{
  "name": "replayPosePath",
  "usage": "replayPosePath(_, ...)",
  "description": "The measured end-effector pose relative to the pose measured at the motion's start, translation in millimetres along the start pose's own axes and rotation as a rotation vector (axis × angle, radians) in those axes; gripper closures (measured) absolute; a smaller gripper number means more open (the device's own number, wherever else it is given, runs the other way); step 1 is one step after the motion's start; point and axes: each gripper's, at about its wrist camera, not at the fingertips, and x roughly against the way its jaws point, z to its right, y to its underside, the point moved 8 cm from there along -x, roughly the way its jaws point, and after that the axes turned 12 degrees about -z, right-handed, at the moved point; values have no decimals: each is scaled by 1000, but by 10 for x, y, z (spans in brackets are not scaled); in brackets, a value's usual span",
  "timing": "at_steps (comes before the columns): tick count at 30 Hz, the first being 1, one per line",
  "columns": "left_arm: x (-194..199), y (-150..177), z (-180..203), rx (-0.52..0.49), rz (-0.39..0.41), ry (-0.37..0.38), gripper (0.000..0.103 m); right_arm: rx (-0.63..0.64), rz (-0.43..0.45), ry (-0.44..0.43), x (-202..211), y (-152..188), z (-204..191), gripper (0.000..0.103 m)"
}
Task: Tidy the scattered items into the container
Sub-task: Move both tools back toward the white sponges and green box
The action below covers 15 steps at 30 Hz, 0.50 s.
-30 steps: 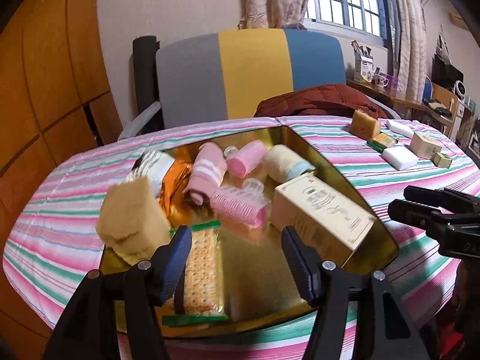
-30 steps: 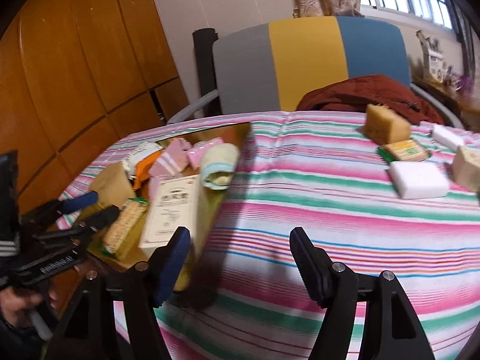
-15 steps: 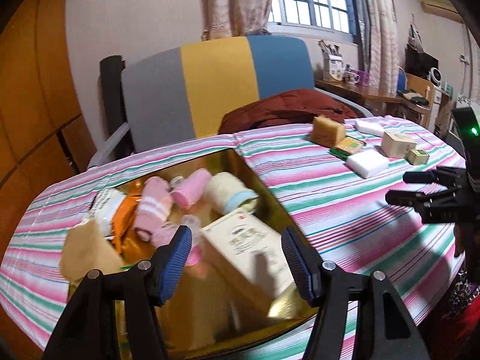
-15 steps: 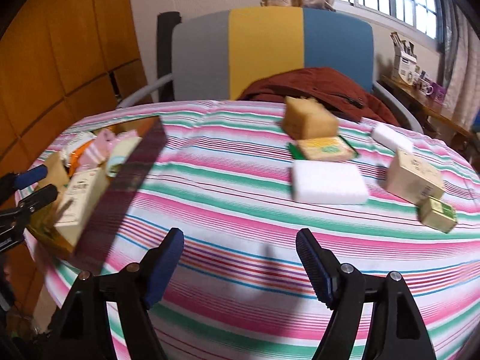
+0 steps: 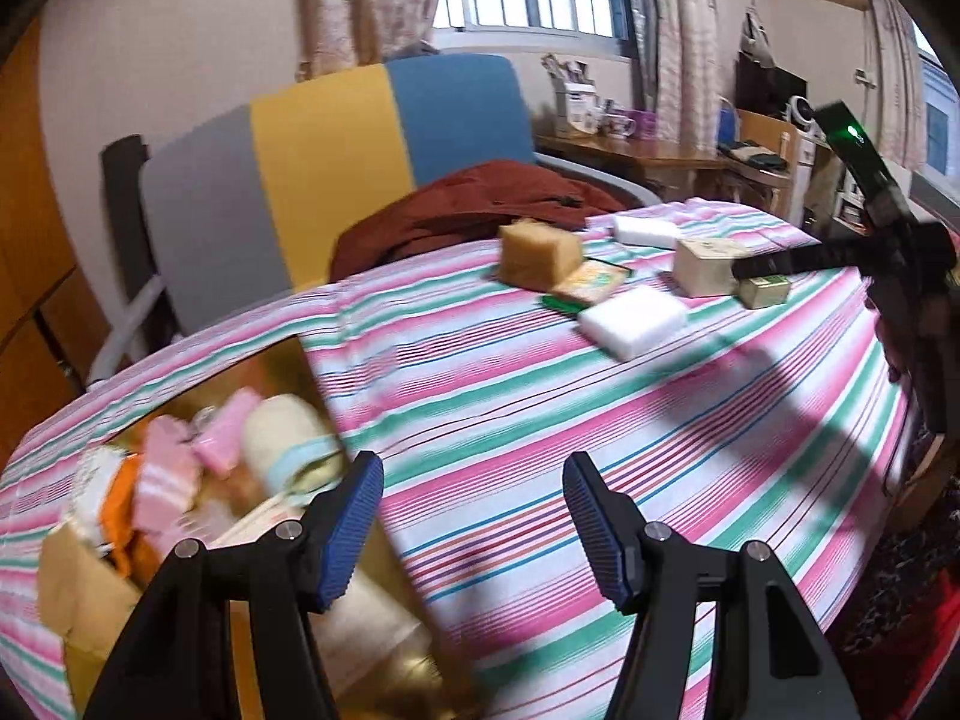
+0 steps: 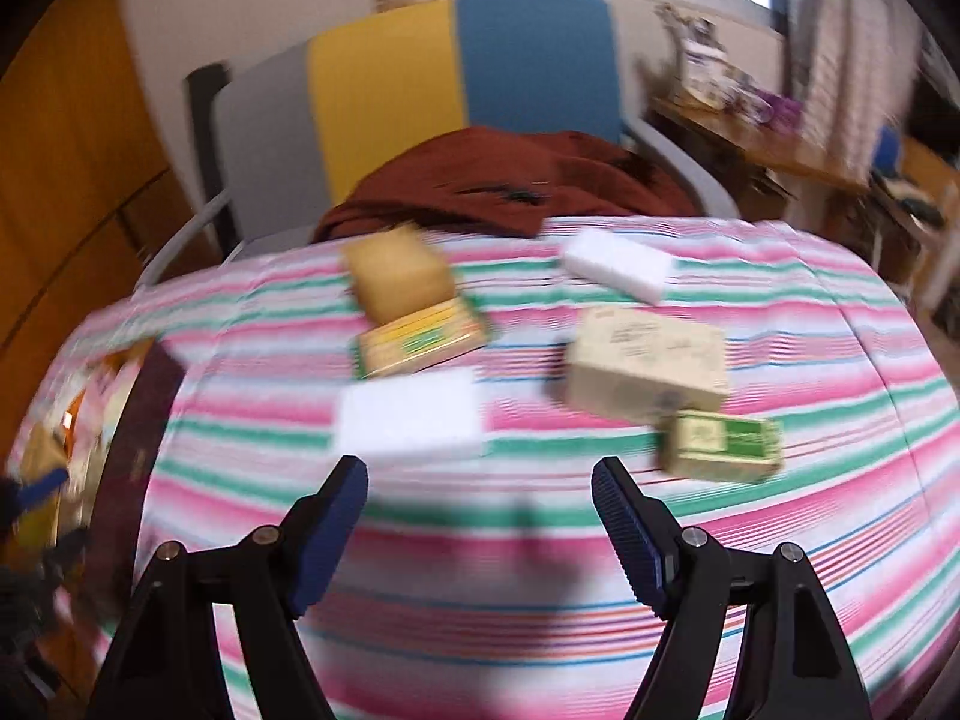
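Here, the scene is set out around the white sponge as landmark.
Worktop (image 6: 540,630): covered by a pink, green and white striped cloth.
White sponge (image 6: 411,417): laid flat on the cloth, seen just beyond the right claw.
Right claw (image 6: 480,516): held above the cloth, its jaws spread with nothing between them.
Left claw (image 5: 474,516): also spread and empty, held over the cloth beside the container's edge.
Container (image 5: 288,360): a gold-lined box well to the left of the white sponge, already holding pink rolls, a cream roll and a pale carton.
Biscuit packet (image 6: 420,339): lying just behind the white sponge.
Tan sponge block (image 6: 399,276): placed behind the biscuit packet, touching it.
Beige box (image 6: 648,369): set to the right of the white sponge.
Small green box (image 6: 723,444): found just in front of the beige box.
Second white block (image 6: 618,261): lying far behind and right of the white sponge, near the worktop's back edge.
Chair (image 6: 420,96): seen behind the worktop, a dark red garment (image 6: 510,186) lying on it.
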Motion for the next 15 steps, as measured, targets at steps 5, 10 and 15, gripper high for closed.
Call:
replayPosePath(5,-307,-193,347,-19,-49,69,40,-110,-10,-2,-43,-149,470,25)
replayPosePath(10,-621,-424,713,-77,-93,100,40,-225,-25,-57,-153,-286,921,21)
replayPosePath(15,-886,-760,1049,-159,-114,138,40,-385,-47,-95,-320,-381,1385,21)
